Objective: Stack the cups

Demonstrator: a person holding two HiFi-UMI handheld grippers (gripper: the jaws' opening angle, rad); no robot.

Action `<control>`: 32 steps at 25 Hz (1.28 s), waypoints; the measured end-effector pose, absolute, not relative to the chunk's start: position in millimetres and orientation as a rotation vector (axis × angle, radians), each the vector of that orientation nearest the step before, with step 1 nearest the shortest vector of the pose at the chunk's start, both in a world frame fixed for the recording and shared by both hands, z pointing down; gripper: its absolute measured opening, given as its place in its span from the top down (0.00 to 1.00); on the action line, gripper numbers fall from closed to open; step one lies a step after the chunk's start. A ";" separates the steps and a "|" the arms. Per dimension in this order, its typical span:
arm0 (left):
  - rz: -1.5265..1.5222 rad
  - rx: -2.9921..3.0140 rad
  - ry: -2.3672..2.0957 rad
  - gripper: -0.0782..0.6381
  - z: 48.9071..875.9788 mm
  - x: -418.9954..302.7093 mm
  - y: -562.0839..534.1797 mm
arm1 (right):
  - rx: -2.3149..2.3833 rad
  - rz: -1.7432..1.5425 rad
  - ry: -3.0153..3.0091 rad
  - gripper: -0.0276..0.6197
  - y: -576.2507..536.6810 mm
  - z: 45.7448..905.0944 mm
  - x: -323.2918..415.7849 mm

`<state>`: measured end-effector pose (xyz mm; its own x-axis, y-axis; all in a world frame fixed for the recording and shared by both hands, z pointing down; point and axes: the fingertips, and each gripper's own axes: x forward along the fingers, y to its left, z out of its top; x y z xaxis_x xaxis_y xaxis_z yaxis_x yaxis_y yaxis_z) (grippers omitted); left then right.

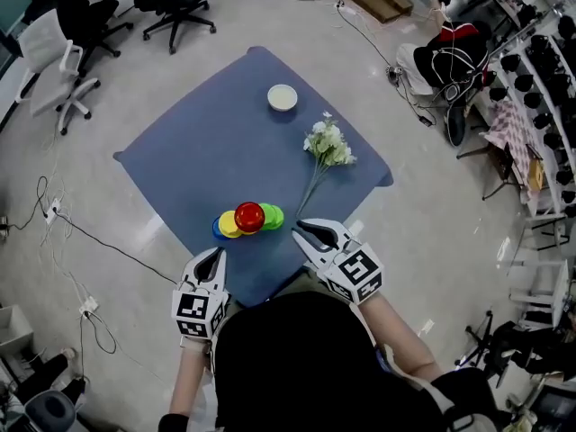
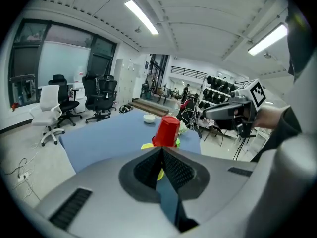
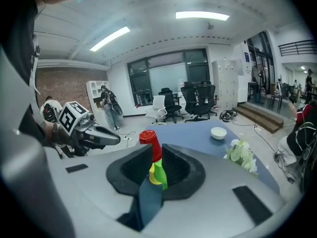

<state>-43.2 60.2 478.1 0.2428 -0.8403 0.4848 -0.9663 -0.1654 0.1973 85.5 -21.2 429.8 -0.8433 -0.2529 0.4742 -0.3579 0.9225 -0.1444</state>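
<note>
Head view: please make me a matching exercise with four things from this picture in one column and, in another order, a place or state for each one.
Things:
1. bowl
2. flowers
3. red cup
4. left gripper

Places or states:
A. shut, with nothing in it
B. on top of the stack
C. at the far part of the mat
D. lying at the right side of the mat

Pairs: 1-C, 2-D, 3-B, 4-A

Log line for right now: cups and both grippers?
stack: red cup atop yellow cup, green cup, blue cup | left gripper: shut, empty | right gripper: jaws slightly apart, empty | both clear of cups
</note>
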 end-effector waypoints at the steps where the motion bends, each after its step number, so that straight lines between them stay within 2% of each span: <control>1: 0.368 2.075 -1.638 0.88 474.3 -40.5 58.7 | 0.456 0.325 -2.625 0.86 -20.1 429.4 89.4; 16: 0.294 2.226 -1.601 0.88 436.0 -15.6 35.6 | 0.638 0.362 -2.622 0.86 -14.2 428.3 130.5; 32: 0.261 2.176 -1.635 0.88 443.7 -32.9 42.2 | 0.596 0.338 -2.609 0.86 -10.2 432.3 113.9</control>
